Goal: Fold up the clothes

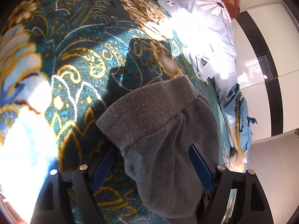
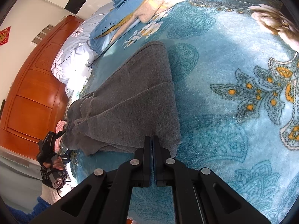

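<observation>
The soft grey knit garment (image 2: 129, 100) lies already doubled over on the teal floral blanket (image 2: 224, 112). The right gripper (image 2: 152, 145), jaws together, pinches its near hem; the left gripper (image 1: 153, 166) stands apart around the ribbed cuff (image 1: 147, 110). Further folds look left.
</observation>
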A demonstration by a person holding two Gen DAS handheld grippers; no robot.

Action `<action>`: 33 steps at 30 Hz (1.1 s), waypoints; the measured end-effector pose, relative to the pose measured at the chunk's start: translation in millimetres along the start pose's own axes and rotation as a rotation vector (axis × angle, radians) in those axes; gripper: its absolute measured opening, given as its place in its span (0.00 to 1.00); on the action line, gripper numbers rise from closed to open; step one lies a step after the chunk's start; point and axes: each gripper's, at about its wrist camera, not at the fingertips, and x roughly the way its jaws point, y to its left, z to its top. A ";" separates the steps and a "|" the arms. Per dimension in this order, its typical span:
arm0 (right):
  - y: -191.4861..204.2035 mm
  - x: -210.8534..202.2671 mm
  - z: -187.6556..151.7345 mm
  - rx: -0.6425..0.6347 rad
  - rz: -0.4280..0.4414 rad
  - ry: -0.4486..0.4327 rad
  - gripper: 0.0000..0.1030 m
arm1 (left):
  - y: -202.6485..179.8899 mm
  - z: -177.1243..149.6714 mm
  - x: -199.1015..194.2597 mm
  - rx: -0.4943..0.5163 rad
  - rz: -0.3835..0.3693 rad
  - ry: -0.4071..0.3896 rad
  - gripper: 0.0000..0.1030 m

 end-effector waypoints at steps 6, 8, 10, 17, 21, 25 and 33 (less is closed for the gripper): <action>1.0 -0.7 -1.8 -0.001 0.002 -0.006 0.02 | 0.4 16.8 9.5 -0.044 -0.035 -0.039 0.74; 1.6 -0.8 -2.1 -0.003 0.004 -0.007 0.02 | 3.7 21.1 9.7 -0.069 -0.028 -0.051 0.61; 2.2 -0.8 -2.4 -0.005 0.005 -0.009 0.02 | 9.1 25.5 11.9 -0.105 -0.028 -0.049 0.55; 0.1 -2.4 -4.1 0.001 0.009 -0.010 0.02 | -10.6 31.8 0.9 -0.080 -0.054 -0.069 0.28; -1.2 -2.8 -4.6 0.007 0.010 -0.010 0.02 | -61.7 26.6 -17.0 0.081 -0.087 -0.087 0.24; -3.0 -3.6 -5.8 0.012 0.010 -0.010 0.02 | -126.7 8.9 -38.5 0.265 -0.201 -0.079 0.24; -3.9 -5.0 -7.4 0.019 0.005 -0.012 0.02 | -251.1 -83.0 -47.7 0.637 -0.415 0.051 0.24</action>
